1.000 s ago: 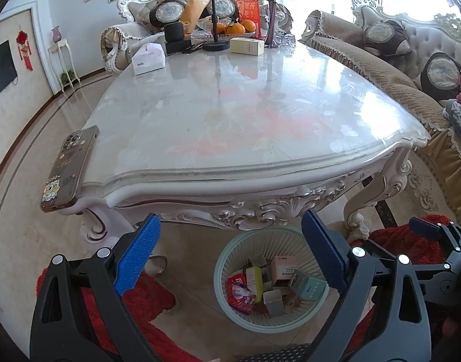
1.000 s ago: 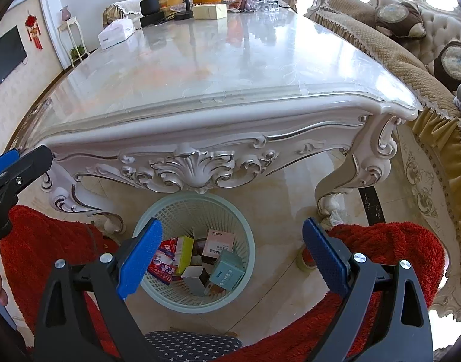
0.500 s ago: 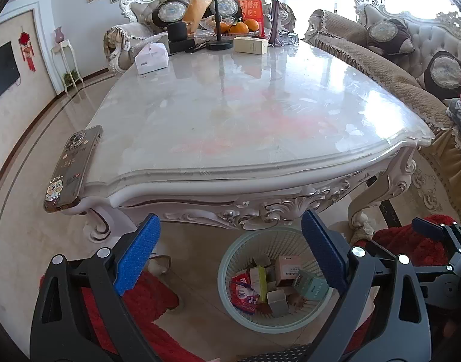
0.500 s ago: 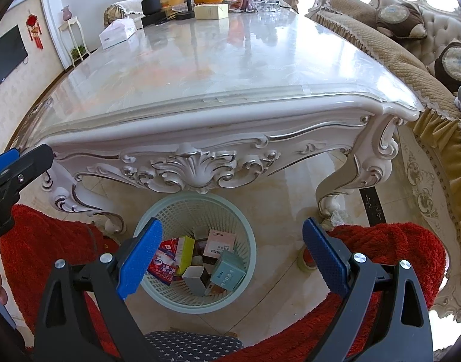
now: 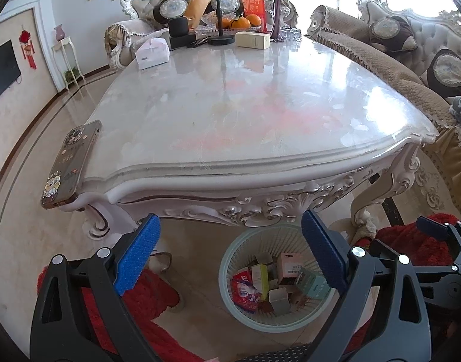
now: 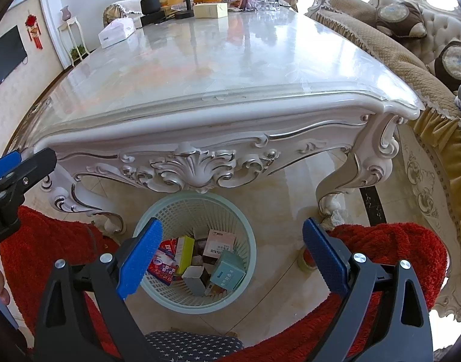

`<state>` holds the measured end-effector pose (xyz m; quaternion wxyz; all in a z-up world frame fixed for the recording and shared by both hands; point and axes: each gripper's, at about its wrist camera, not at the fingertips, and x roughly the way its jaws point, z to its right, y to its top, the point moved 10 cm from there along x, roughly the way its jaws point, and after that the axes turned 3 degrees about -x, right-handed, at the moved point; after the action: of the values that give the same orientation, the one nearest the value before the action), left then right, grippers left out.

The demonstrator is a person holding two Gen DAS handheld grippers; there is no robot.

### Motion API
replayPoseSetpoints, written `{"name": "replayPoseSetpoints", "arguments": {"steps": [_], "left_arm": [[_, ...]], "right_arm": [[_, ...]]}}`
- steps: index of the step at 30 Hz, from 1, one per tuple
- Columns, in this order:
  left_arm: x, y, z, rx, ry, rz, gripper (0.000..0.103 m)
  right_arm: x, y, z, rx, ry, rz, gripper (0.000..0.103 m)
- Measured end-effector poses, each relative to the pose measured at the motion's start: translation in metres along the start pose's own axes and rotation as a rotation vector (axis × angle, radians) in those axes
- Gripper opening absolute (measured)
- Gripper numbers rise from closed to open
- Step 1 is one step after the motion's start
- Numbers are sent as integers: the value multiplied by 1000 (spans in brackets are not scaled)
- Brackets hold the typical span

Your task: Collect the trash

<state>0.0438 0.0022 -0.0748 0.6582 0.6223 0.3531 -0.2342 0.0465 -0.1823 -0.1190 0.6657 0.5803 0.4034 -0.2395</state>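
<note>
Marble, glossy and pale, forms the top of the table (image 5: 260, 114), which is carried on carved white legs with silvered scrollwork. Under its near edge a round, pale green basket (image 6: 242, 223) of plastic lattice is stood on the tiled floor; the trash (image 6: 200, 259) is held inside it as a heap of small cardboard boxes and a red and white wrapper. About six pieces can be made out, the lower ones being hidden by those on top.

Above the basket the left gripper (image 5: 230, 259) is held with its ribbed blue pads (image 5: 137, 256) wide apart and nothing between them. The right gripper (image 6: 230, 256) is likewise spread and empty, its tip alone being seen at the right edge of the left view.

On the table's left corner one phone (image 5: 70, 166) in a patterned case is laid, overhanging the edge. At the far end a white tissue box (image 5: 152, 49), a cream carton (image 5: 252, 40), a black stand (image 5: 220, 37), a vase (image 5: 276, 24) and a plate of oranges (image 5: 239, 22) are grouped. Red fabric (image 6: 390, 250) is seen either side of the basket, partly cut off by the grippers.
</note>
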Motion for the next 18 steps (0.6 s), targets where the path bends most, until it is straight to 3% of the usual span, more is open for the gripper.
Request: {"name": "replayPoseSetpoints", "arguments": {"steps": [11,18], "left_arm": [[6,0,-6,20,64,6,92],[11,-4,-5,-7,43,-14,92]], "right_arm": [[3,-1,-2,3,-5,-5,90],[6,-2,-5,1,-5,-13,90]]}}
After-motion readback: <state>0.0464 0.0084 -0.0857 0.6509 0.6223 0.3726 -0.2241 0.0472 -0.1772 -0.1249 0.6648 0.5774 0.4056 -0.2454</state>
